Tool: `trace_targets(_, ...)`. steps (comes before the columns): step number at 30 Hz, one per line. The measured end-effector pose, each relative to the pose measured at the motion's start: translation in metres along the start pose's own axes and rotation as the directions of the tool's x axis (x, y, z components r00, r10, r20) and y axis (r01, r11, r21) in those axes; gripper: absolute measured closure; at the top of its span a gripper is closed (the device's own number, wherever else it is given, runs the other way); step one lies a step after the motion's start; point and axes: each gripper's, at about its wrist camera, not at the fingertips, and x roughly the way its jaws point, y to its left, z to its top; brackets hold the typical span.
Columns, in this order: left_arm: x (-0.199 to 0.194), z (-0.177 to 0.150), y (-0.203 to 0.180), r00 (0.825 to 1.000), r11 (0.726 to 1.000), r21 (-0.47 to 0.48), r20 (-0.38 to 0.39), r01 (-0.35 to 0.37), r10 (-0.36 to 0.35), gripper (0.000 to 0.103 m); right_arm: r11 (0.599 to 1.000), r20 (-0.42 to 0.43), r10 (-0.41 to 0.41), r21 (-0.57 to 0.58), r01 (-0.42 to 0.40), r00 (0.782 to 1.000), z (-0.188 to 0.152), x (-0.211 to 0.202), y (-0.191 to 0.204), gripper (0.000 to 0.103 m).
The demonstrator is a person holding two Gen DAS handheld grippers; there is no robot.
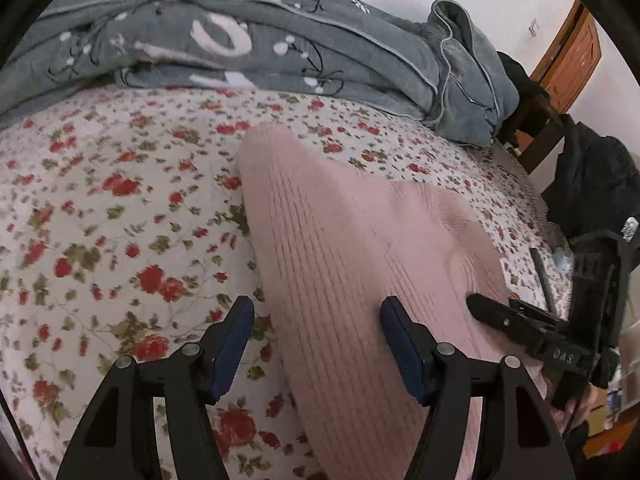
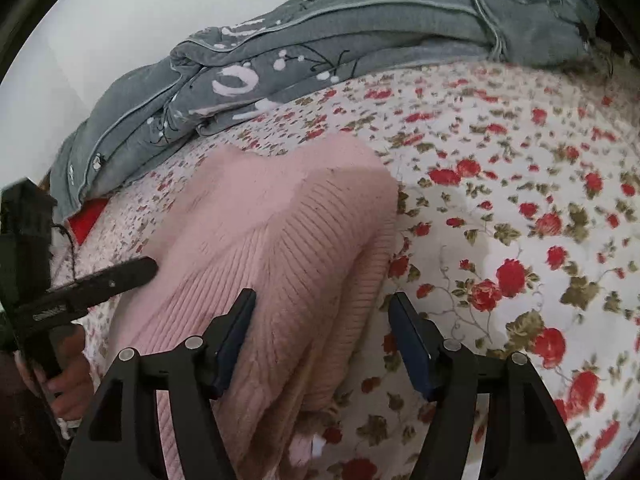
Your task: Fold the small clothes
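The pink ribbed sweater (image 1: 360, 248) lies flat on the floral bedsheet (image 1: 100, 220), its long axis running away from both grippers. The left gripper (image 1: 316, 320) straddles its left edge, the right gripper (image 2: 322, 312) its right edge. Both stand about half open and hold nothing. No container is visible here.

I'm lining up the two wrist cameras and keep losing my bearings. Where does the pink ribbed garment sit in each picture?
Left wrist view: the pink ribbed garment runs from centre down to the lower right, its left edge between the open left gripper fingers.
Right wrist view: the garment lies centre-left, its right edge between the open right gripper fingers.
Shared landmark: the grey blanket heaped behind it on the floral sheet.
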Motion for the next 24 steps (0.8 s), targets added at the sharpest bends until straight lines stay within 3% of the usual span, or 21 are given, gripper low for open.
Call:
trace_targets(10, 0.02, 0.002, 0.001, 0.999, 0.999, -0.031, 0.002, 0.041, -0.041, 0.035, 0.996, -0.003, 0.075, 0.043, -0.075, 0.997, 0.001, 0.004, -0.012, 0.038)
trace_targets(13, 0.021, 0.003, 0.002, 0.999, 0.997, -0.05, 0.005, 0.053, -0.053, 0.042, 0.991, -0.003, 0.118, 0.064, -0.117, 0.993, 0.005, 0.011, -0.015, 0.038)
trace_targets(15, 0.017, 0.004, -0.001, 0.999, 0.998, -0.041, 0.018, 0.041, -0.04, 0.059, 0.989, -0.003, 0.129, 0.066, -0.128, 0.992, 0.007, 0.014, -0.013, 0.046)
trace_targets(17, 0.01, 0.006, -0.006, 0.999, 1.0, -0.017, 0.037, 0.027, -0.026, 0.066, 0.983, 0.004, 0.168, 0.071, -0.168, 0.986, 0.009, 0.012, -0.01, 0.064)
trace_targets(24, -0.023, 0.022, 0.001, 0.992, 1.0, -0.006, 0.121, 0.021, -0.02, 0.069, 0.995, 0.064, 0.095, 0.005, -0.096, 0.993, 0.026, -0.006, 0.03, 0.07)
